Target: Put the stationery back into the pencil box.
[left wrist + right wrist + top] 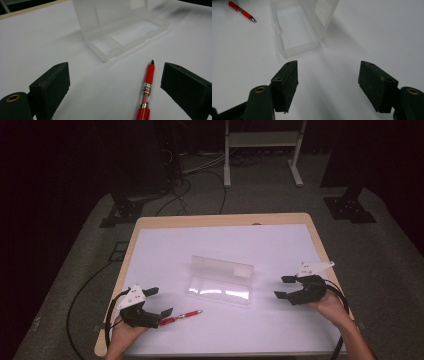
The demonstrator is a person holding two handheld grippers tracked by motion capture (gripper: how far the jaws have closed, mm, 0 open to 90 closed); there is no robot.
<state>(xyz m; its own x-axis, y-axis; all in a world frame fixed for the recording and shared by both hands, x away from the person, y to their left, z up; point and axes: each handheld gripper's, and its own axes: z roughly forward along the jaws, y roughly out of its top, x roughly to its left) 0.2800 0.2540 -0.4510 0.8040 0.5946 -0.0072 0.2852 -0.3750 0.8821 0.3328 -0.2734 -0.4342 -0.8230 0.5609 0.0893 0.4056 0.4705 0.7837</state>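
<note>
On the white table [165,245], an empty clear case [220,281] lies open between two wide-spread grippers.

A white sheet [280,240] covers the light wooden table [220,219]. Behind it, black cables [184,190] snake across grey carpet [390,270], near a white metal frame [227,165].

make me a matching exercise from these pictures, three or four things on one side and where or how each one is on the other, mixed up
Things:
1. red pen
2. clear plastic case
3. left gripper
4. right gripper

States:
A. lid open, mid-table
B. jaws open, nothing between them, right side of the table
C. lying flat on the white sheet
D. jaws open on either side of the pen

Pairs: 1-C, 2-A, 3-D, 4-B
</note>
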